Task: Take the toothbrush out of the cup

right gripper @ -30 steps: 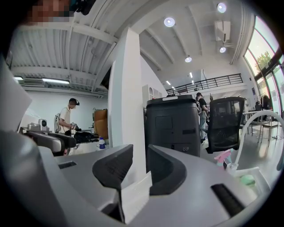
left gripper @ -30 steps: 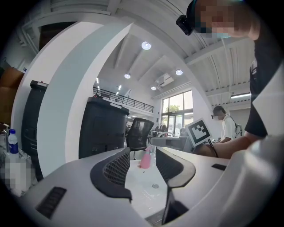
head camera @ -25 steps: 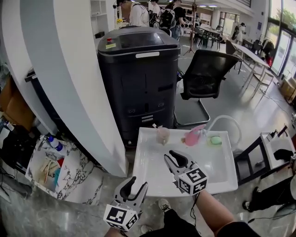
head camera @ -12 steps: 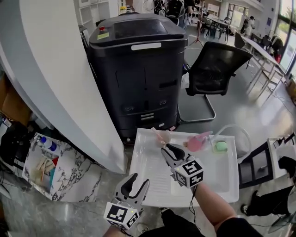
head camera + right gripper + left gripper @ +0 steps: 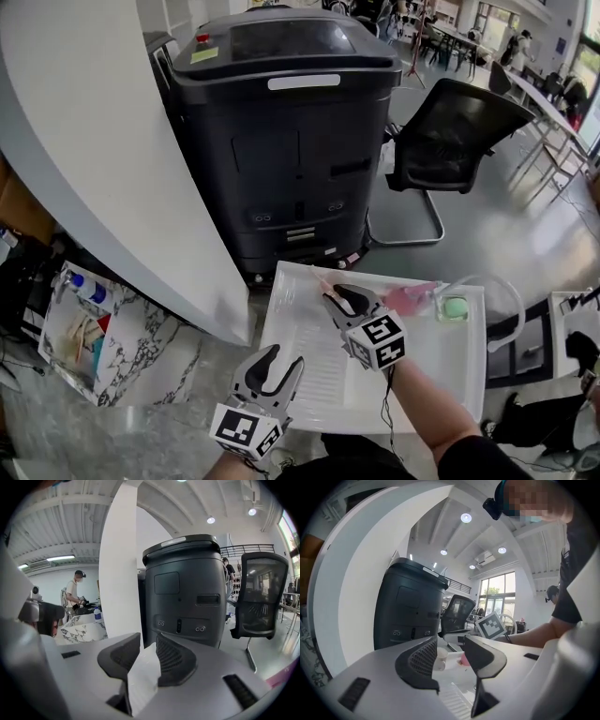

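Forward, right tongs [image 5: 339,295] agape over tray [image 5: 292,330]; left tongs [image 5: 280,363] low, agape

Left claw [image 5: 451,642] open-jawed, empty; pale cup [image 5: 441,658] beyond it on the tray [image 5: 454,696]

We see bright, even daylight from tall windows [image 5: 497,592] and round ceiling lamps [image 5: 466,518]. The white tray [image 5: 441,356] glares softly and shadows stay faint. Both gripper views bulge into fisheye circles with black corners, and the head view bends at its edges.
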Demonstrator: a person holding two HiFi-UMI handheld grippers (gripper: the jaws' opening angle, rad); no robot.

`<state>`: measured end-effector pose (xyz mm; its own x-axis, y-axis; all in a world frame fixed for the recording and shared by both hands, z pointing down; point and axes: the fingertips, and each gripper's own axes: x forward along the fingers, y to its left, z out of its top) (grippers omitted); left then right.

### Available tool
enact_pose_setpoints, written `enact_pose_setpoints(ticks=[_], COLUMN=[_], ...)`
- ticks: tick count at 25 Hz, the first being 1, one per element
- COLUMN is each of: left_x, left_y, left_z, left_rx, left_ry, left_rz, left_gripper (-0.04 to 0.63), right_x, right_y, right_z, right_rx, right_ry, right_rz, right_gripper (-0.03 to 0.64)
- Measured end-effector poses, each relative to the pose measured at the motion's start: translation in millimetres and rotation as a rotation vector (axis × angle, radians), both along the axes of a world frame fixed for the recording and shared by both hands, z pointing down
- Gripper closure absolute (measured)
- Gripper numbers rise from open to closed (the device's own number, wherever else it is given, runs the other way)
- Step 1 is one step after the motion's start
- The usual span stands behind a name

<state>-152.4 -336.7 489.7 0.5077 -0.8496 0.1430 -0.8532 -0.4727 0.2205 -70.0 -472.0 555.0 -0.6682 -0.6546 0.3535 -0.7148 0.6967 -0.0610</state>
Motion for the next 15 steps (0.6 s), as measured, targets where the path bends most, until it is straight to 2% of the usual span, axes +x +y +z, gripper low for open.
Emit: enact_pose_setpoints(ticks=[10,15], left_x=[9.6,11.9], left_y=[-30.8,-43.2], left_z=[17.7,22.2], left_rx=[-0.03,-0.046], left_ry=[-0.008,0.005], left_rz=[0.027,0.023], left_gripper=[0.396,0.396], right_x=[-11.1,-17.9], right_y=[-35.9,-45.2], right_z=[43.5,55.7], right_rx=[-0.026,0.018], right_ry=[0.144,0.259], right_rz=[-0.051,-0.105], right_gripper=[0.495,0.495])
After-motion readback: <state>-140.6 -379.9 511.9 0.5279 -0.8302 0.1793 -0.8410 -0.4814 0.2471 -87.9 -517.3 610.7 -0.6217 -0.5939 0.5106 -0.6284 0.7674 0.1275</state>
